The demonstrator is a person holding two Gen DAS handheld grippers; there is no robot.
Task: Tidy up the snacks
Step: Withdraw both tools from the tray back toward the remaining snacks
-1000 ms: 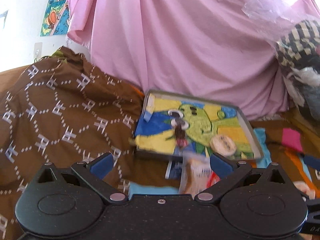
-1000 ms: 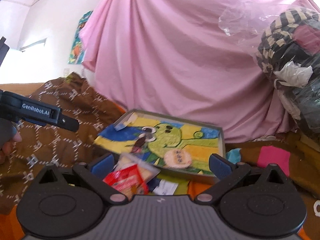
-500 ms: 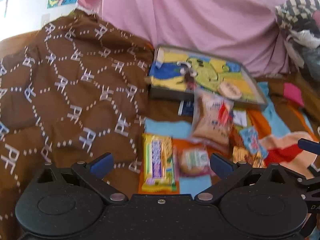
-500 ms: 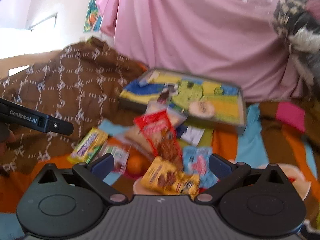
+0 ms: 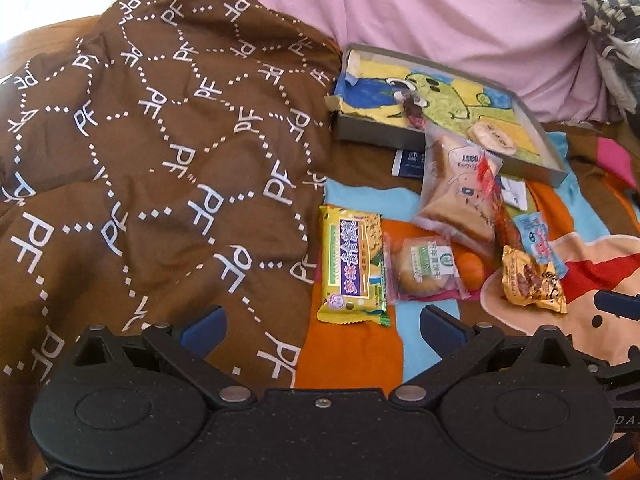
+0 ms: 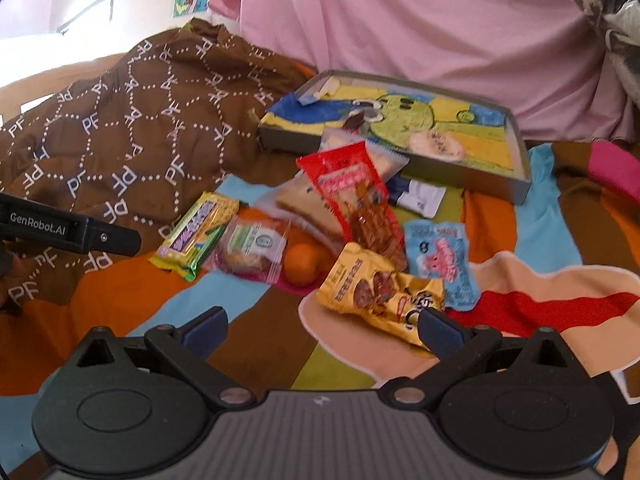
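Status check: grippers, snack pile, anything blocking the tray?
Left gripper open, empty. Right gripper open, empty, at the yellow cookie bag. Snacks loose on the blanket; toast packet and red packet lean on the tray edge.

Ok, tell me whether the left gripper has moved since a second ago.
Yes. The left gripper has tipped downward: the shallow grey tray has climbed toward the top of its view, and snack packets like the yellow-green wafer bar have appeared below it.

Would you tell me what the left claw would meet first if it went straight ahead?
Most likely the yellow-green wafer bar, lying just ahead of the open left claw, though depth is uncertain.
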